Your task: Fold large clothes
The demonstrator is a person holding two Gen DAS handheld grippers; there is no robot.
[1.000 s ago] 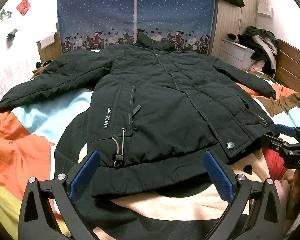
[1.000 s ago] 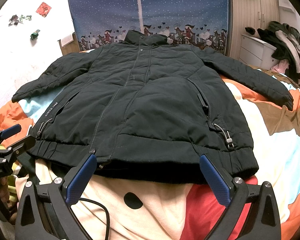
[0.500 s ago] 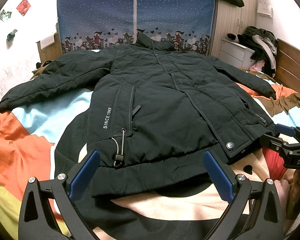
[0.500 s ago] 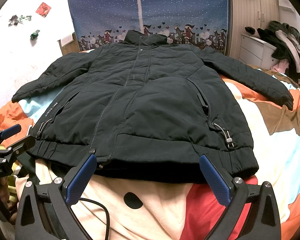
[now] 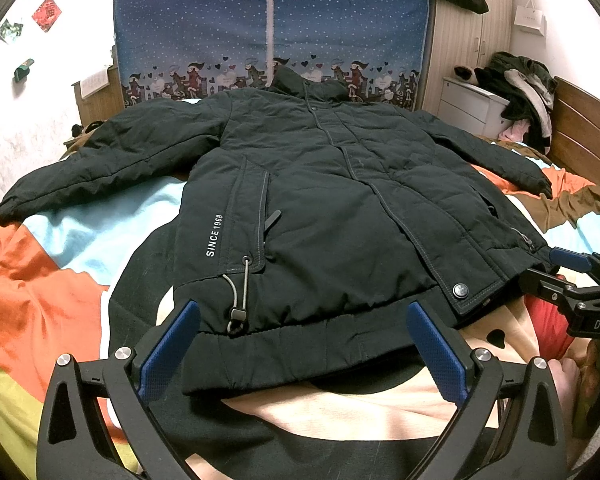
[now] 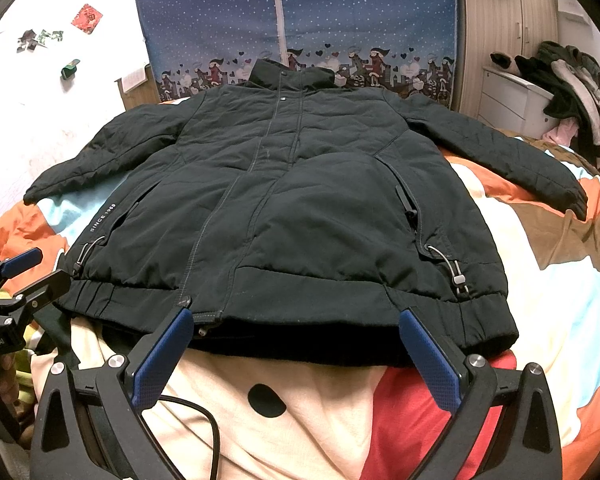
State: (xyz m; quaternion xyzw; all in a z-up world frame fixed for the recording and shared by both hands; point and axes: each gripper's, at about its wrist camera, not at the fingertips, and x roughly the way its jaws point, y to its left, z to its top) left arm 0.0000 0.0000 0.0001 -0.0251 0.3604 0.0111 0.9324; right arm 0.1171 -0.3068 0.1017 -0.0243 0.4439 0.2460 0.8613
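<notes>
A large black padded jacket lies flat and face up on the bed, both sleeves spread sideways, collar at the far end. My left gripper hovers open at the left part of the hem, blue pads wide apart, nothing between them. My right gripper stands open just before the hem's middle and right part, also holding nothing. Each gripper shows at the edge of the other's view: the right gripper, the left gripper.
A patchwork bedspread in orange, cream, light blue and brown covers the bed. A blue patterned panel stands behind the collar. A white drawer unit with piled clothes and a wooden headboard are at the right.
</notes>
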